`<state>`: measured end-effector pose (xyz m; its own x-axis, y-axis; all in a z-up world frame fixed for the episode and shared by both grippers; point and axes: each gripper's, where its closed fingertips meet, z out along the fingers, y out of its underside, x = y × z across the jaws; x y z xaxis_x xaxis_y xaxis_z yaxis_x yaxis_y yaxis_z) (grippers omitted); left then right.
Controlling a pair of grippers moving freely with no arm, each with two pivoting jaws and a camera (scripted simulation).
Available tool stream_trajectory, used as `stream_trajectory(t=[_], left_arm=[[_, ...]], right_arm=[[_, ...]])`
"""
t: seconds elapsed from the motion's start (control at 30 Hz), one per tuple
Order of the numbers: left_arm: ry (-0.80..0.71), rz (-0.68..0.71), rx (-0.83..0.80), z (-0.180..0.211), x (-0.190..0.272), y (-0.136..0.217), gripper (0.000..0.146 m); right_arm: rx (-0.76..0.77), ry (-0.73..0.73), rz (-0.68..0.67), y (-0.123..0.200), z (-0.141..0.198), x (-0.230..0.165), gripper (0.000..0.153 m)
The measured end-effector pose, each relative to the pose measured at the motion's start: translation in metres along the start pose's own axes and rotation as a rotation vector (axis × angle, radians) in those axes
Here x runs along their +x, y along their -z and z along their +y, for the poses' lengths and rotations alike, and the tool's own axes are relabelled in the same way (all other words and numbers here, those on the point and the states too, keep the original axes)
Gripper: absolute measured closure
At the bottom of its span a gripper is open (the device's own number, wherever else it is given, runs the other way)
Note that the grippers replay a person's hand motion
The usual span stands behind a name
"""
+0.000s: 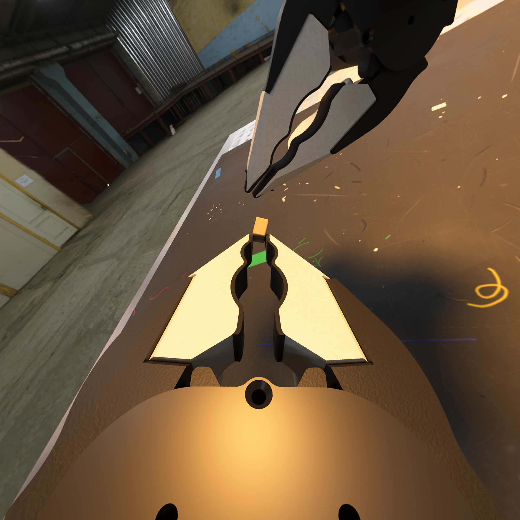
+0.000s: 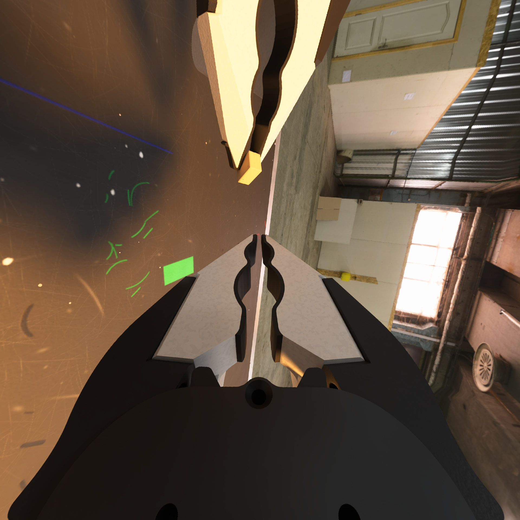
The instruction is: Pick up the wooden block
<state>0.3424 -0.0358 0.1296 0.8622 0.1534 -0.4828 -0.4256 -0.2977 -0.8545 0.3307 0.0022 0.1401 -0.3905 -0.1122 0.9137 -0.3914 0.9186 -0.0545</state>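
Observation:
The wooden block (image 1: 260,228) is small and pale tan. My left gripper (image 1: 259,238) is shut on it, pinching it between the fingertips above the dark scratched table (image 1: 394,197). In the right wrist view the block (image 2: 250,168) sticks out from the tips of the left gripper (image 2: 247,161), clear of the table. My right gripper (image 2: 259,237) is shut and empty, its tips near the table's edge. In the left wrist view it (image 1: 251,192) hangs just beyond the block, apart from it.
A green patch (image 2: 178,270) lies on the table below the block, also in the left wrist view (image 1: 258,258). The table edge (image 1: 180,225) runs along the left, with concrete floor (image 1: 98,253) beyond. A yellow scribble (image 1: 491,289) marks the table to the right.

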Motion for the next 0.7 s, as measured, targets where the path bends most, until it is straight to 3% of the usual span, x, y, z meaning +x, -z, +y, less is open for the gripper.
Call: stream_trajectory(t=[0.7], left_arm=[[-0.097, -0.045, -0.08, 0.0023, 0.0006, -0.0015, 0.138]], right_arm=[[-0.063, 0.052, 0.006, -0.0059, 0.0021, -0.0033, 0.151]])
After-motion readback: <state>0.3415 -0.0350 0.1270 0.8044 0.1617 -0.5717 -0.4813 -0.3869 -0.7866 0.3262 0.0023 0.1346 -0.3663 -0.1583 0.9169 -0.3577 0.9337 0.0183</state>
